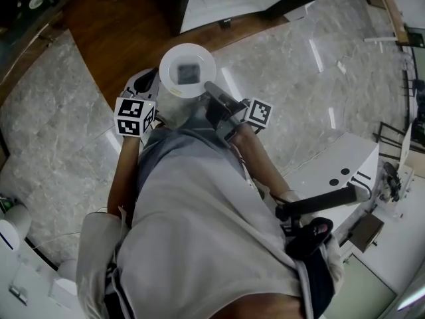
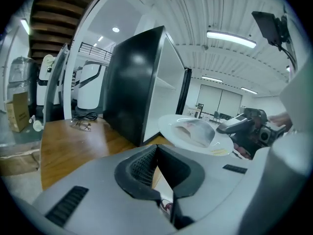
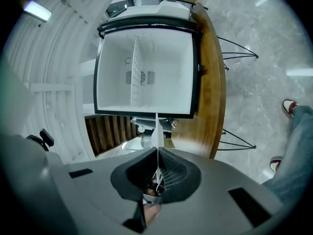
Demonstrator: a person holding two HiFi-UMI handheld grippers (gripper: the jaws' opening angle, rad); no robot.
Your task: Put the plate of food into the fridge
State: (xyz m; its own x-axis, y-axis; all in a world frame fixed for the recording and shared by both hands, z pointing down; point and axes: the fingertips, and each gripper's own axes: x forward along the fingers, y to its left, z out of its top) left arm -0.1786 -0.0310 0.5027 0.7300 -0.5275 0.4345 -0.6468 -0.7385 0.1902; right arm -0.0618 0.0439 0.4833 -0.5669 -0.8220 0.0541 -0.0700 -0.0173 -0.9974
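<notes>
A white plate [image 1: 188,72] carrying wrapped food [image 2: 195,132] is held out in front of me over the marble floor, close to a wooden table [image 1: 126,32]. My right gripper [image 1: 211,88] is shut on the plate's near right rim. In the right gripper view the plate shows edge-on as a thin white line [image 3: 156,131] between the pads. The fridge [image 3: 146,72] stands open on the table ahead, with a white interior and a wire shelf. My left gripper [image 1: 147,88] hovers by the plate's left side. Its jaws [image 2: 156,153] stand slightly open with nothing between them.
The fridge's black side and open door [image 2: 129,87] rise just left of the plate. Glasses and a cable [image 2: 83,124] lie on the table [image 2: 73,146]. A cardboard box [image 2: 19,111] and white machines stand beyond. White equipment [image 1: 345,165] is at my right.
</notes>
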